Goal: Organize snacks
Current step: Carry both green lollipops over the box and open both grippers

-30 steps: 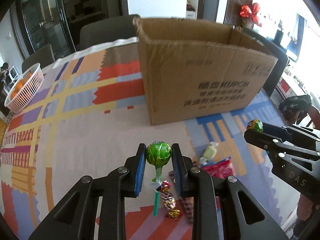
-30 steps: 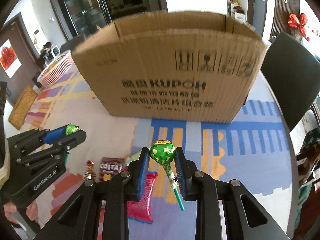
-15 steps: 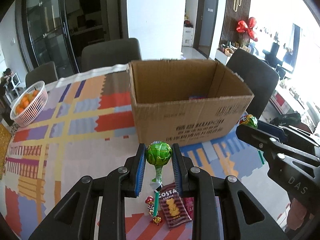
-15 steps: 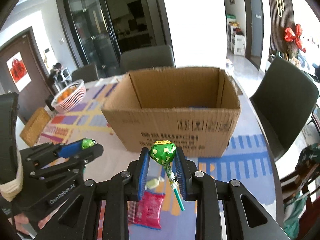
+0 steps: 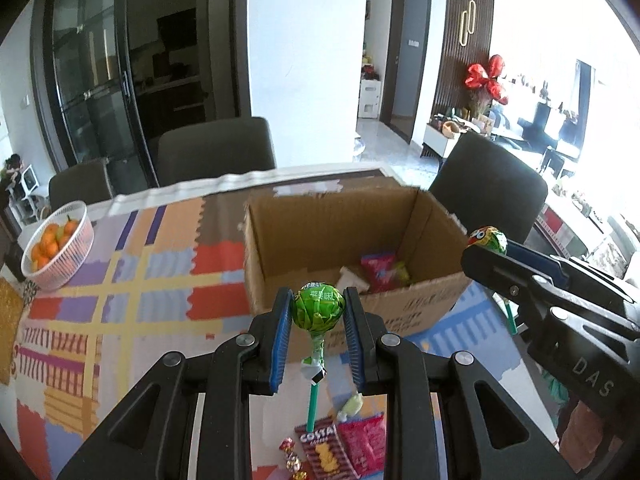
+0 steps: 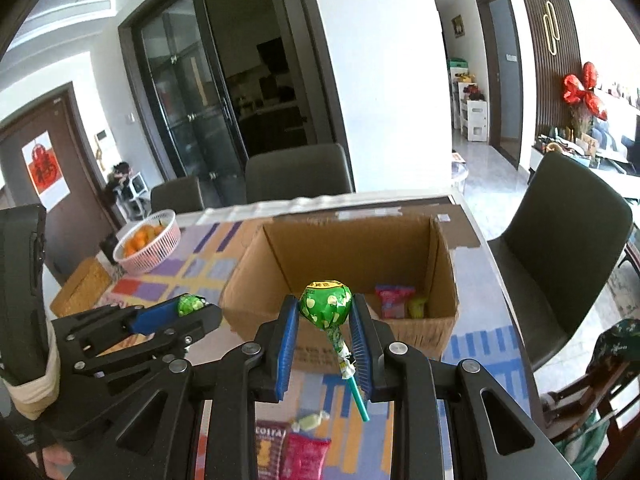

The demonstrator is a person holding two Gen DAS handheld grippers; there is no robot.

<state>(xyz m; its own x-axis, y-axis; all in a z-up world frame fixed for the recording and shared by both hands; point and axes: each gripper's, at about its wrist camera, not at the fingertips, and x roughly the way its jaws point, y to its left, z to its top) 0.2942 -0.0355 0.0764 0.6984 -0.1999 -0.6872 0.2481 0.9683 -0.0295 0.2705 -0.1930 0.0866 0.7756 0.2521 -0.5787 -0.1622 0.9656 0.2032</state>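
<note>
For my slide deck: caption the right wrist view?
Right gripper holds a green lollipop before an open cardboard box.

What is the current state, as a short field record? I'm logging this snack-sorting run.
left claw: shut on light green lollipop, stick down
right claw: shut on dark green lollipop, stick tilted
cardboard box: open, holds a pink packet and other snacks
on table, near side of box: Costa packet, red packet, wrapped candies
basket of oranges: far left
</note>
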